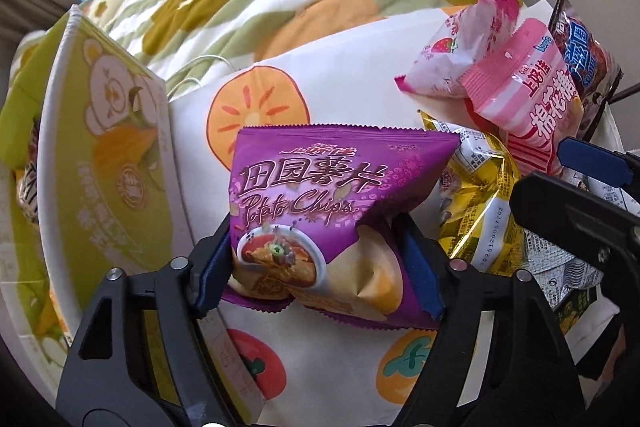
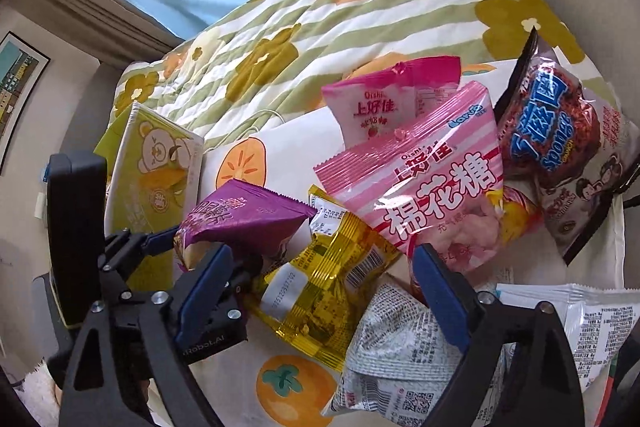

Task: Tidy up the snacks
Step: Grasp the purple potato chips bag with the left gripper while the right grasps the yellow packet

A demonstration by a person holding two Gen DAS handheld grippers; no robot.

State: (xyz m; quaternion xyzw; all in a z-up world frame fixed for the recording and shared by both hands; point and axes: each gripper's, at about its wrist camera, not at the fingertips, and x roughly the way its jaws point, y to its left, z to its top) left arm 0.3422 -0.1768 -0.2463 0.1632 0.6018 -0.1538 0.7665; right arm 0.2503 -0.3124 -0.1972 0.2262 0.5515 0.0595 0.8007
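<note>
- The left gripper [image 1: 320,267], low in the frame's centre, has its blue pads against both sides of the purple chip bag [image 1: 320,203]; the puffy foil dents there, so too hard a squeeze could burst it or crush the chips.
- The right gripper [image 2: 320,291] stands wide around the yellow packet [image 2: 324,291], pads not touching; closing carelessly might also snag the grey packet [image 2: 404,355] just beside it.
- The green box [image 1: 116,163] waits at left.
</note>
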